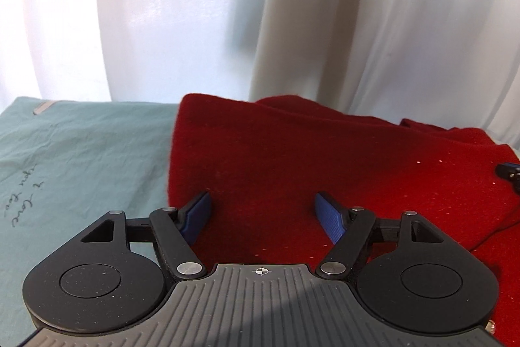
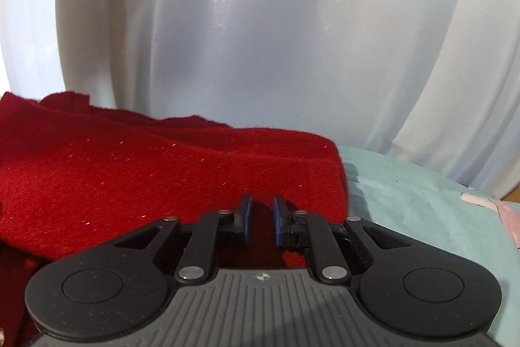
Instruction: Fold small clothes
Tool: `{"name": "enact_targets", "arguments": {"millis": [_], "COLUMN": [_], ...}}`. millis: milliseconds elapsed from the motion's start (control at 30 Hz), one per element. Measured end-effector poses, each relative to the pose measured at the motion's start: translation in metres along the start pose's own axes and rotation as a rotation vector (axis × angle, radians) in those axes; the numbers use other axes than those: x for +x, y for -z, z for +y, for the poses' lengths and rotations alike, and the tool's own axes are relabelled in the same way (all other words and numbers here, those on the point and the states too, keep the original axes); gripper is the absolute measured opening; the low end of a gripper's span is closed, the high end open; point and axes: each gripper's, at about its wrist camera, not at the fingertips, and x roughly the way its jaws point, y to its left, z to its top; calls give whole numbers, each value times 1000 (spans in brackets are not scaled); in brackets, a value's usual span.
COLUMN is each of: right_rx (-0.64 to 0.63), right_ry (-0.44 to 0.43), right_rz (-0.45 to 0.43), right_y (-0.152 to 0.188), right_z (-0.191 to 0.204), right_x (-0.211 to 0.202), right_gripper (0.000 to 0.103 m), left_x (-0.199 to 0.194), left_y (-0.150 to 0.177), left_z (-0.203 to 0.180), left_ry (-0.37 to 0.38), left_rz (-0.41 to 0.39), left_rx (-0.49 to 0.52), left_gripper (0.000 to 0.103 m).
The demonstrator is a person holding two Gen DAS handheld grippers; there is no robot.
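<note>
A red knit garment [image 1: 292,158] lies folded over on a teal sheet [image 1: 81,158]. My left gripper [image 1: 263,210] is open, its blue pads [image 1: 198,213] spread over the garment's near left part, holding nothing. In the right wrist view the same red garment [image 2: 146,171] fills the left and middle. My right gripper [image 2: 261,217] is nearly closed, with a narrow gap between its blue pads, right at the garment's near right edge. Whether cloth sits between the pads is hidden. A bit of the right gripper [image 1: 510,171] shows at the left wrist view's right edge.
The teal sheet [image 2: 422,204] carries dark handwriting [image 1: 22,200] at the left. White curtains [image 1: 357,21] hang close behind the surface. A pink-white patch [image 2: 497,213] lies on the sheet at the far right.
</note>
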Motion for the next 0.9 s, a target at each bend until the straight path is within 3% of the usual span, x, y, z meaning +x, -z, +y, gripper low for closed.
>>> {"name": "enact_targets", "arguments": {"millis": [67,167,300,400,500,600,667,767,900], "right_rx": [0,-4,46,83,116,102,64,17,49], "right_ry": [45,64,-25,-86,-184,-214,-206,-165,-24], "right_rz": [1,-7,-74,-78,-39,21,32,17,18], "right_y": [-2,-8,-9,-10,-9,-3,3,8,4], "right_z": [-6,-5,-9,-10,-8,2,8,10,-2], "right_x": [4,-4,-29,-38,-36,-32,-32,-28,-29], "right_gripper": [11,11,18,22,22,22,21,23,18], "left_x": [-3,-19,-38,-44,-39,-29,-21,-15,-31], "left_y": [-2,-9,-22,-28,-25,-11,-2,4,-2], "left_z": [19,42,72,78,58,28,10,-4,0], "left_ry": [30,-14,-49,-2,83,139,115,50,-2], "left_rz": [2,-34,-78,-83,-34,29,58,29,67], "left_rx": [-66,-128,-216,-271,-245,-176,-104,-2,-41], "left_gripper": [77,76,76,76,75,70,70,78,78]}}
